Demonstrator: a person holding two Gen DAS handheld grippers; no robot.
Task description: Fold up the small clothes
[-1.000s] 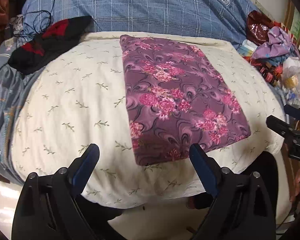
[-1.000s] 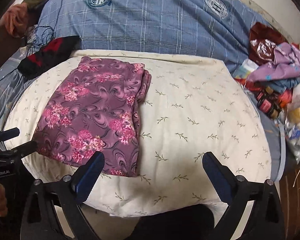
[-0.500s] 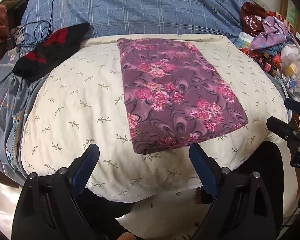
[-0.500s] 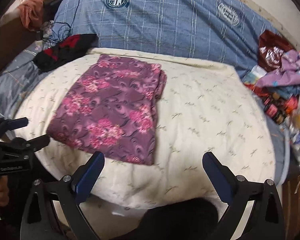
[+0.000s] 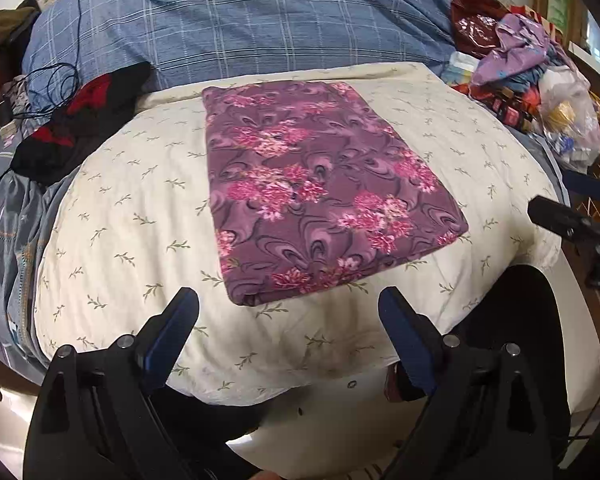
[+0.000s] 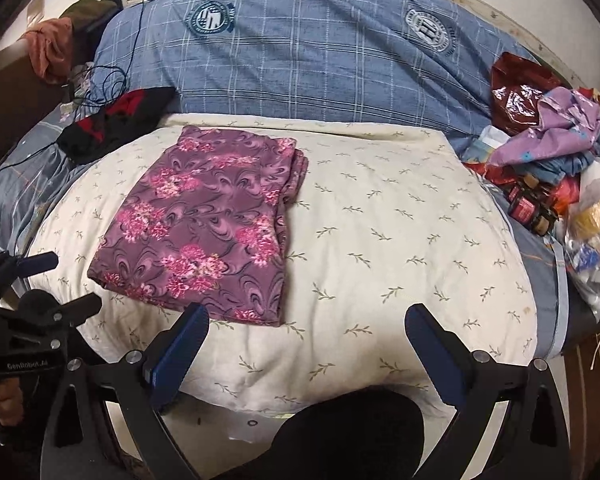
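Note:
A purple floral garment (image 5: 316, 192) lies folded into a flat rectangle on a cream leaf-print cushion (image 5: 132, 216). It also shows in the right wrist view (image 6: 208, 232), left of centre on the cushion (image 6: 400, 240). My left gripper (image 5: 288, 328) is open and empty, held back above the cushion's near edge, just short of the garment. My right gripper (image 6: 306, 344) is open and empty, near the cushion's front edge, to the right of the garment's near corner. Each gripper appears at the edge of the other's view.
A blue plaid bedcover (image 6: 320, 60) lies behind the cushion. A black and red garment (image 6: 112, 124) with cables sits at the back left. A heap of clothes, bags and bottles (image 6: 552, 168) lies at the right. A dark round object (image 6: 340, 440) sits below the cushion.
Both grippers have drawn back and risen away from the folded garment, so more of the cushion and bed shows. The garment has not moved.

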